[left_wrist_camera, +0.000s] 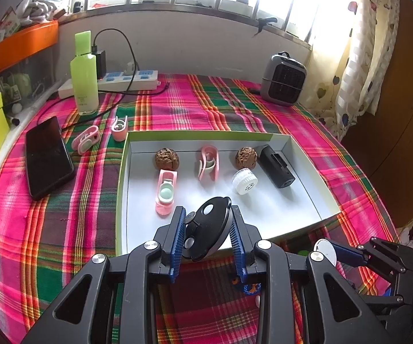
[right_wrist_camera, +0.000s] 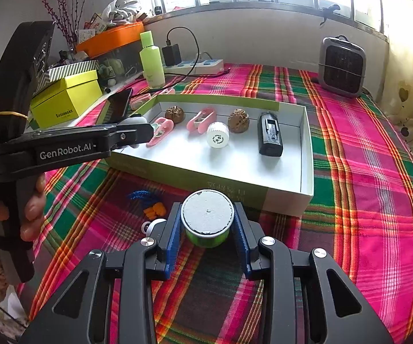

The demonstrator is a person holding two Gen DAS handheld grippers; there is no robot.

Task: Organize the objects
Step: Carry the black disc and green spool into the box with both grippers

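My left gripper point(left_wrist_camera: 208, 222) is shut on a round black disc point(left_wrist_camera: 209, 228) and holds it over the near edge of the white box lid point(left_wrist_camera: 263, 212). In the lid lie two walnuts point(left_wrist_camera: 167, 159), two pink clips point(left_wrist_camera: 165, 193), a white cap point(left_wrist_camera: 244, 181) and a black block point(left_wrist_camera: 276, 167). My right gripper point(right_wrist_camera: 208, 222) is shut on a small green jar with a white top point(right_wrist_camera: 207, 218), just in front of the lid's near wall point(right_wrist_camera: 235, 193). The left gripper's finger point(right_wrist_camera: 137, 135) shows from the side in the right wrist view.
Two more pink clips point(left_wrist_camera: 87, 139) and a black phone point(left_wrist_camera: 48, 156) lie left of the lid. A green bottle point(left_wrist_camera: 84, 76), a power strip point(left_wrist_camera: 129, 80) and a grey heater point(left_wrist_camera: 283, 81) stand at the back. A blue cord and orange bits point(right_wrist_camera: 149, 203) lie near my right gripper.
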